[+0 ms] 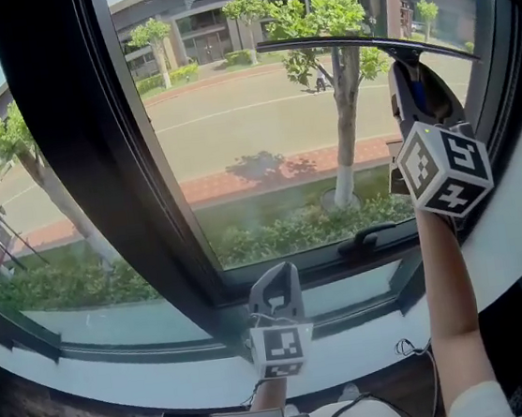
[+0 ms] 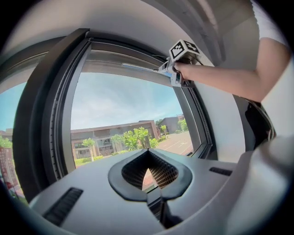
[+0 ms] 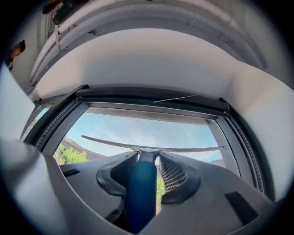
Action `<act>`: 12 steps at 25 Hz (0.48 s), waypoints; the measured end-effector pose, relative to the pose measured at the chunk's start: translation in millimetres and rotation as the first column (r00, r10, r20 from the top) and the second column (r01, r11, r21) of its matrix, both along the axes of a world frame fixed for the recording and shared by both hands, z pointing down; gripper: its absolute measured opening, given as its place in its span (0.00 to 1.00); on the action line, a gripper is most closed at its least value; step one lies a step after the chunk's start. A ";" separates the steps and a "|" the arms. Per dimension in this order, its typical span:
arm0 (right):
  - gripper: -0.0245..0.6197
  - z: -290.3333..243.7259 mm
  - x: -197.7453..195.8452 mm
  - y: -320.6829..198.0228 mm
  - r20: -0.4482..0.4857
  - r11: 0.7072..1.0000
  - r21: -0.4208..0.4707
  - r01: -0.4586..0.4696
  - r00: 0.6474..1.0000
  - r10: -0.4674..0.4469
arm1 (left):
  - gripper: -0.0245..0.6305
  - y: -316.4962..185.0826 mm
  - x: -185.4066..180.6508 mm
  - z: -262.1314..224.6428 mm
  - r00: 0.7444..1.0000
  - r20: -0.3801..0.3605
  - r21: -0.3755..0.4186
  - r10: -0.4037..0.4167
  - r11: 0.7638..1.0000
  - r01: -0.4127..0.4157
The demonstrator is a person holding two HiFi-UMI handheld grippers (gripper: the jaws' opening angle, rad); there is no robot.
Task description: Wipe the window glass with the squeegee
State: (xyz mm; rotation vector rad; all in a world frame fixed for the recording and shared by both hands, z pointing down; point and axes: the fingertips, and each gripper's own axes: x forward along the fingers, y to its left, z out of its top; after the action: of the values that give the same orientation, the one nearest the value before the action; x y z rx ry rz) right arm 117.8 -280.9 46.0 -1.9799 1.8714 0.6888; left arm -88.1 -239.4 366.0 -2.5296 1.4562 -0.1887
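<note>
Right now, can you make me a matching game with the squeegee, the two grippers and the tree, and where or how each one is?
Things:
1. squeegee
2. left gripper
3. right gripper
4. tree

Places or states:
A. outside, beyond the glass
B. shut on the blue handle
C. blade up high on the glass
D. low near the sill, shut and empty

Pairs: 1-C, 2-D, 3-B, 4-A.
</note>
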 end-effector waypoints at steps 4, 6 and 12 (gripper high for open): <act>0.27 -44.2 21.5 -2.3 -0.052 0.999 0.037 -0.004 0.999 0.006 | 0.04 9.4 35.4 -13.1 0.999 -0.048 0.062 -0.006 0.998 0.009; 0.26 -64.2 31.7 -3.5 -0.075 0.998 0.058 0.003 0.997 0.001 | 0.04 10.7 52.3 -20.0 0.998 -0.056 0.082 -0.016 0.996 0.020; 0.27 -105.7 57.3 -21.0 -0.054 0.997 0.075 0.022 0.998 -0.018 | 0.04 9.7 95.5 -34.8 0.995 -0.087 0.113 -0.041 0.992 0.051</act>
State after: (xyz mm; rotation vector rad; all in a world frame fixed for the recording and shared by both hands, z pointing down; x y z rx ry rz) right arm 175.0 -301.9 -59.7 -1.9113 1.8648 0.8021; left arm 7.4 -229.7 331.2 -2.4407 1.5110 -0.0041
